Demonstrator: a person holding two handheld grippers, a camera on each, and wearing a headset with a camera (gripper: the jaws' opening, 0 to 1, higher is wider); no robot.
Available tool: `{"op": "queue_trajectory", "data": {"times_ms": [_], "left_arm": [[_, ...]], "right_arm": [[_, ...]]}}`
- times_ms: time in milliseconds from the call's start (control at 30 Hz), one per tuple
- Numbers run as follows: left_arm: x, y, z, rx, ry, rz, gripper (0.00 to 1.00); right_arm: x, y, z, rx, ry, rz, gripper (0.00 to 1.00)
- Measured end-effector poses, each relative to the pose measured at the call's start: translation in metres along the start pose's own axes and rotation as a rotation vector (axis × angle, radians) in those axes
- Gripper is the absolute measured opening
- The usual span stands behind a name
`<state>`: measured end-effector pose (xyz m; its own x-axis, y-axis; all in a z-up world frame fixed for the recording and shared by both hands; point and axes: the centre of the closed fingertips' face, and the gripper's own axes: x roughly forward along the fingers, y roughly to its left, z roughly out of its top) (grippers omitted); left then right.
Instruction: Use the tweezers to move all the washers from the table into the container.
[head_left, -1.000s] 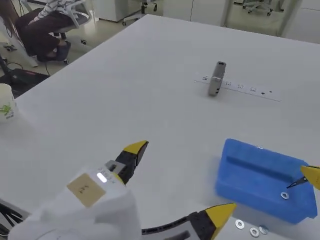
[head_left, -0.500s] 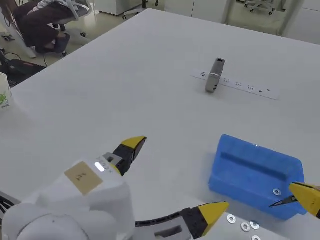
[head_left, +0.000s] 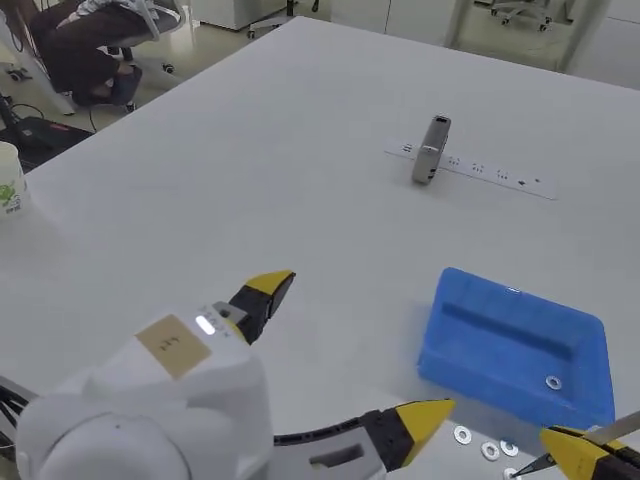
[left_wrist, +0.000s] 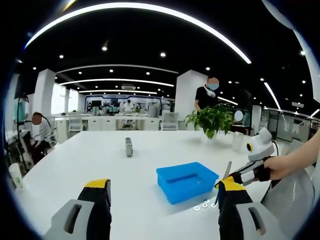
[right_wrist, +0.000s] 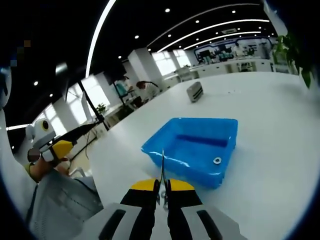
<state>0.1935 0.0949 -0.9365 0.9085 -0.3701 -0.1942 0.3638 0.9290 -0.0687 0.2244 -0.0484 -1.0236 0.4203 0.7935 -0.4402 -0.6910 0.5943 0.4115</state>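
While the left gripper idles, jaws spread wide, the right gripper, clamped on tweezers, hovers by near-right washers a clumsy poke could scatter.

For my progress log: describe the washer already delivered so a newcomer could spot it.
On the white table sits a blue container. One silver washer lies on its floor, the only one inside; the other washers lie on the tabletop just outside its near wall.
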Motion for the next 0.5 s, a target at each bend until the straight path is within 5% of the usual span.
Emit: {"op": "queue_trajectory", "data": {"times_ms": [367,500], "left_arm": [[0.0006,-0.0011,-0.004,0.002,0.019,-0.009,0.89],[0.0017,-0.004,-0.0073,0.013,0.037,-0.022,0.89]], "right_arm": [[0.0024,-0.0009,-0.0074,-0.077,0.024,-0.032,0.04],[0.0025,0.0064,-0.0098,-0.231,0.059,-0.02,0.04]]}}
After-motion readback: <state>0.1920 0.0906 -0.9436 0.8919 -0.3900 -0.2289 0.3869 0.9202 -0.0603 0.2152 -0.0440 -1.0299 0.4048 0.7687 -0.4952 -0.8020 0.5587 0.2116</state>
